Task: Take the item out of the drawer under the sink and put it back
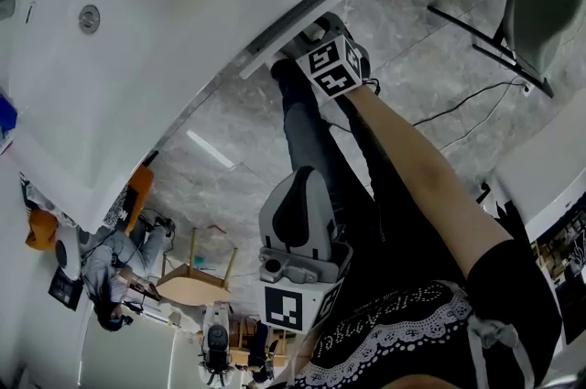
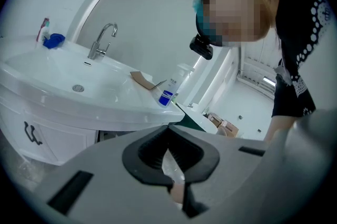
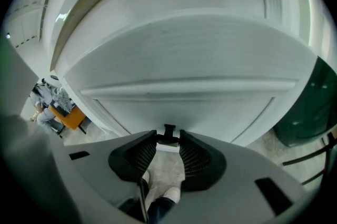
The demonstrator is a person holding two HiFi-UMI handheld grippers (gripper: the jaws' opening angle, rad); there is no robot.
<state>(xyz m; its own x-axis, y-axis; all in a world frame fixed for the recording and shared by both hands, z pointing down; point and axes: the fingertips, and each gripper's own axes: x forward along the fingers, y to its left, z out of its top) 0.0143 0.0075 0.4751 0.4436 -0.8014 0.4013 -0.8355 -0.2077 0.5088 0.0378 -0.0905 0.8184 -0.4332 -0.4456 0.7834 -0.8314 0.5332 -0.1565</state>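
The white drawer front [image 3: 179, 59] under the sink fills the right gripper view. A small black handle [image 3: 168, 136] sits at its lower middle, and my right gripper [image 3: 168, 137] is shut on it, one pad on each side. From the head view the right gripper [image 1: 320, 35] reaches to the drawer's top edge [image 1: 307, 21] below the basin [image 1: 137, 58]. My left gripper [image 1: 298, 195] hangs back near my legs, its jaws together and holding nothing [image 2: 168, 128]. The drawer's inside and any item in it are hidden.
The left gripper view shows the basin [image 2: 52, 72] with a faucet [image 2: 102, 38], a blue-capped bottle [image 2: 166, 97] on the counter and a side cabinet door with a handle [image 2: 31, 133]. A dark green bin [image 3: 310, 107] stands right of the drawer. Cables [image 1: 476, 108] lie on the marble floor.
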